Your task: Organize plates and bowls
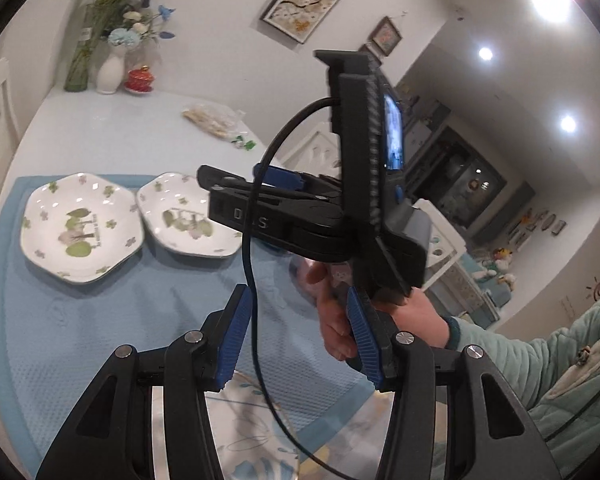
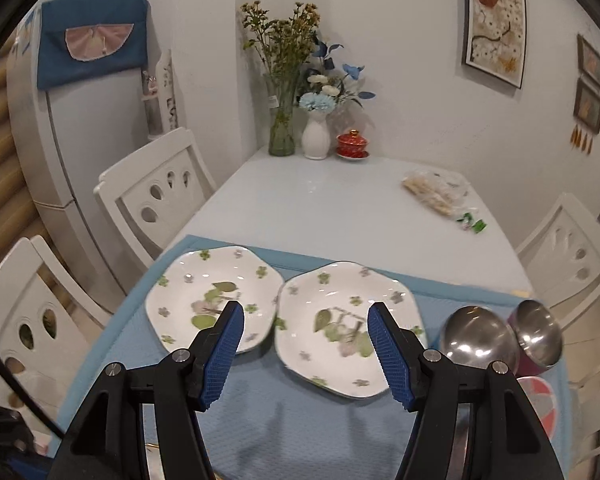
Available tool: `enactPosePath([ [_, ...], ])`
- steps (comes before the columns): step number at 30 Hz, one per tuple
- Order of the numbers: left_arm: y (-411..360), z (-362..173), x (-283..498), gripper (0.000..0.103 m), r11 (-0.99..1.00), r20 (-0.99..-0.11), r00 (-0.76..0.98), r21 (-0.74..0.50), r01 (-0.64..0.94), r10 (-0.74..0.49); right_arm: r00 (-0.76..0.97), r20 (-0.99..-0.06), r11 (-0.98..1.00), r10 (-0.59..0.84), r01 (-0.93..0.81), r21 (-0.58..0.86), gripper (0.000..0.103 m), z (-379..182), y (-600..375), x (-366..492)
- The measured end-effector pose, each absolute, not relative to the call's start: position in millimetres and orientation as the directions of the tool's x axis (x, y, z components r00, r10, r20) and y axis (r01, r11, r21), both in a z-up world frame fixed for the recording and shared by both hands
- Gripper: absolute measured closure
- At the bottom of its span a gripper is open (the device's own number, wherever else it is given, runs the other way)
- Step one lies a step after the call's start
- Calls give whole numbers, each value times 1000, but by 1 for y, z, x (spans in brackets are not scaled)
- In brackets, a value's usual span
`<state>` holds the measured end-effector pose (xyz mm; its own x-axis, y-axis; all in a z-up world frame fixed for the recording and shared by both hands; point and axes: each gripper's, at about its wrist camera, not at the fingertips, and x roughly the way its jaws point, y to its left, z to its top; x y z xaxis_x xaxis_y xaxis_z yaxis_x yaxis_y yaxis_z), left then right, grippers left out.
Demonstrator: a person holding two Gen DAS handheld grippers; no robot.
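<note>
Two white plates with green leaf prints lie side by side on a blue mat [image 2: 300,420]. The left plate [image 2: 214,298] and the right plate [image 2: 348,330] also show in the left wrist view, left plate [image 1: 82,226] and right plate [image 1: 184,216]. Two steel bowls [image 2: 478,334] [image 2: 540,332] lie tilted at the mat's right edge. My right gripper [image 2: 306,354] is open and empty above the mat in front of the plates. My left gripper [image 1: 294,340] is open and empty, above the mat; the right hand's device [image 1: 320,216] fills the view ahead of it.
At the table's far end stand a glass vase with flowers [image 2: 282,128], a white vase [image 2: 315,136] and a red lidded cup [image 2: 353,145]. A plastic snack bag [image 2: 434,196] lies at the right. White chairs [image 2: 156,196] [image 2: 572,256] flank the table.
</note>
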<state>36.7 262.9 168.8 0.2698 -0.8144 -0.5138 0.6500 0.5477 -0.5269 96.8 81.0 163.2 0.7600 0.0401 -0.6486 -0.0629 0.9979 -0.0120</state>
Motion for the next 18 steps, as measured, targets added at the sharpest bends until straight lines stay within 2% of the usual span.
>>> enactPosePath([
  [5, 300, 151, 57, 56, 655, -557, 362, -528, 540, -747, 728, -685, 999, 42, -52, 7, 41, 150, 85, 103],
  [7, 316, 139, 74, 56, 705, -588, 395, -526, 476, -706, 665, -740, 994, 105, -41, 104, 41, 134, 82, 107],
  [10, 344, 120, 108, 56, 780, -643, 442, -506, 368, -626, 521, -804, 941, 286, 7, 339, 41, 92, 81, 114],
  [18, 369, 84, 213, 56, 857, -729, 452, -463, 228, -514, 379, -832, 866, 405, 134, 482, 41, 34, 93, 152],
])
